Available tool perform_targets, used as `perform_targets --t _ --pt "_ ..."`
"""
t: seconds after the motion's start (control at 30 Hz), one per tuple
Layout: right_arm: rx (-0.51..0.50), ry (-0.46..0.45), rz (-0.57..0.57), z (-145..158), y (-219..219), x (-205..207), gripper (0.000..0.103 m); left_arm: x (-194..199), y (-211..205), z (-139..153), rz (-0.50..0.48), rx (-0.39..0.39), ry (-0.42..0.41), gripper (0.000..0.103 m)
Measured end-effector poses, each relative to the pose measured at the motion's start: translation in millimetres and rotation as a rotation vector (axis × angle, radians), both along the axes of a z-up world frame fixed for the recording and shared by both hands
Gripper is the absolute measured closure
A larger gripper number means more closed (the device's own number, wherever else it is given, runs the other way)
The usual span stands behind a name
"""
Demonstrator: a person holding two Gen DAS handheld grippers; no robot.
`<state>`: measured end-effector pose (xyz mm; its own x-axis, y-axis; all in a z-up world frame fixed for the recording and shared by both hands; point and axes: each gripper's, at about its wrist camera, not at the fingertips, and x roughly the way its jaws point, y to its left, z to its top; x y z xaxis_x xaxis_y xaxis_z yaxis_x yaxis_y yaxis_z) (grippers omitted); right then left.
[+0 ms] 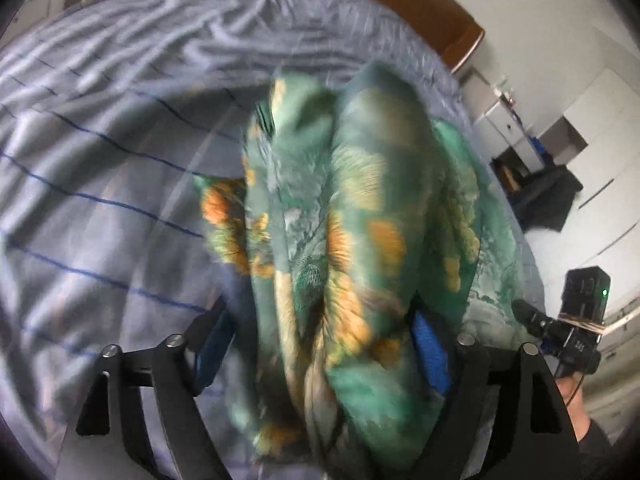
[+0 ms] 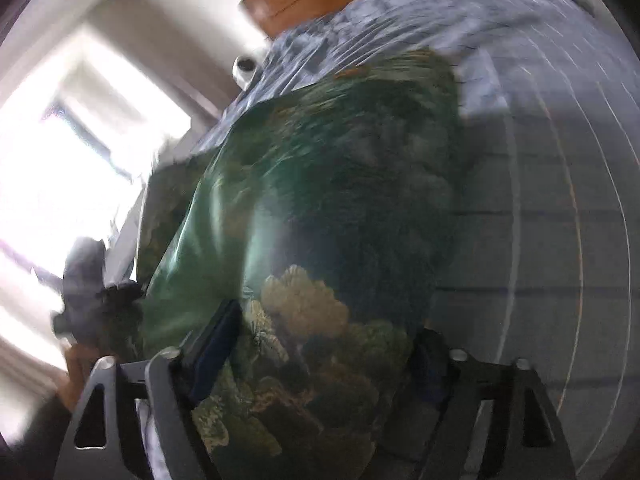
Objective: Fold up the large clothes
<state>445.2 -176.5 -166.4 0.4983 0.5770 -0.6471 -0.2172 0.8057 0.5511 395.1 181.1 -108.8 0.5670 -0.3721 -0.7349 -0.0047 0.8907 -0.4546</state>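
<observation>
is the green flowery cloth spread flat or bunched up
Bunched up: the green floral garment hangs in thick folds between the left gripper's fingers.

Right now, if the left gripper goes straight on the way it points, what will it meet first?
The green floral garment: its bunched folds already lie between the left gripper fingers. Behind it is the striped bedsheet; depth is unclear in the blur.

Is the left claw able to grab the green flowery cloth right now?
Probably yes: the green cloth already bunches between the left claw's fingers, and nothing blocks it. Blur hides whether they're squeezing.
</observation>
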Motion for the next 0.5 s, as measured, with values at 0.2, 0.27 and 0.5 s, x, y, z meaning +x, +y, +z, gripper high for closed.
perform_targets --t 0.2,0.27,0.5 --pt "-0.403 -0.275 -0.105 67.9 10.5 -70.3 0.014 -91.1 -31.8 73.4 0.133 0.492 -0.336 0.001" --pt "-0.580 -0.363 -0.166 92.8 28.8 -106.4 0.014 -114.3 -40.0 83.6 0.201 0.529 -0.403 0.000" --pt "-0.662 -0.436 -0.259 132.0 50.2 -175.5 0.014 -165.6 -64.2 81.5 0.292 0.496 -0.390 0.000"
